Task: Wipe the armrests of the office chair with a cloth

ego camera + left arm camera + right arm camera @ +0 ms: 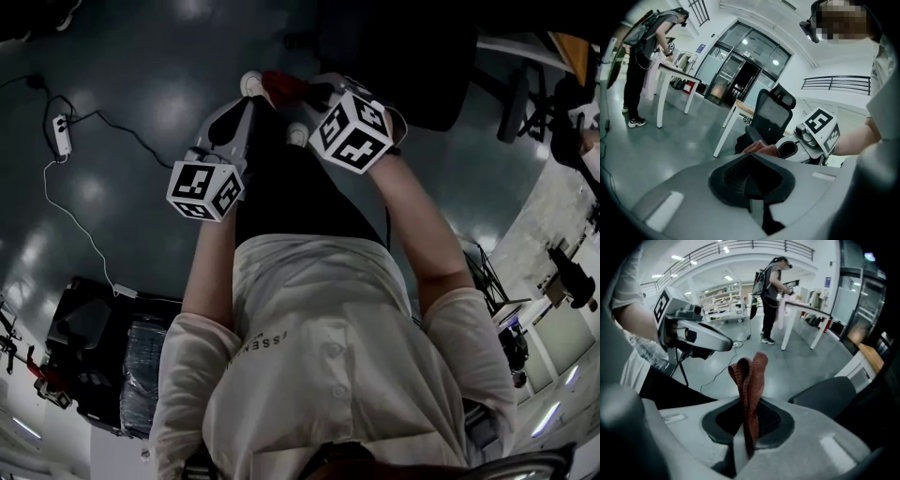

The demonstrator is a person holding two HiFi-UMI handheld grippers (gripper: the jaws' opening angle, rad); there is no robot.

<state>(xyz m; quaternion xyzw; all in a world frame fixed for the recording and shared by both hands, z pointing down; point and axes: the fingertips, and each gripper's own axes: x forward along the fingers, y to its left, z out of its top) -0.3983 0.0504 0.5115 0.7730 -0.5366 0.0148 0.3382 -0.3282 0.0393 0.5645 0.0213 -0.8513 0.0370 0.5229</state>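
A red cloth [749, 380] stands up from between the jaws of my right gripper [747, 420], which is shut on it. In the head view the cloth [284, 85] shows as a red tuft past the right gripper [302, 97], above the floor. My left gripper [751, 169] is beside it at the left, shut with nothing between its pads; its tip [249, 101] nearly meets the cloth [761, 148]. The black office chair [772, 111] stands just beyond both grippers, its dark bulk [403, 52] at the top of the head view. A dark padded part of the chair [828, 396] lies right of the cloth.
A white desk [739, 107] stands beside the chair. Farther off a person [770, 294] bends over a white table [806, 309]. A power strip [62, 133] with a cable lies on the floor at the left. A black case [92, 361] sits behind me.
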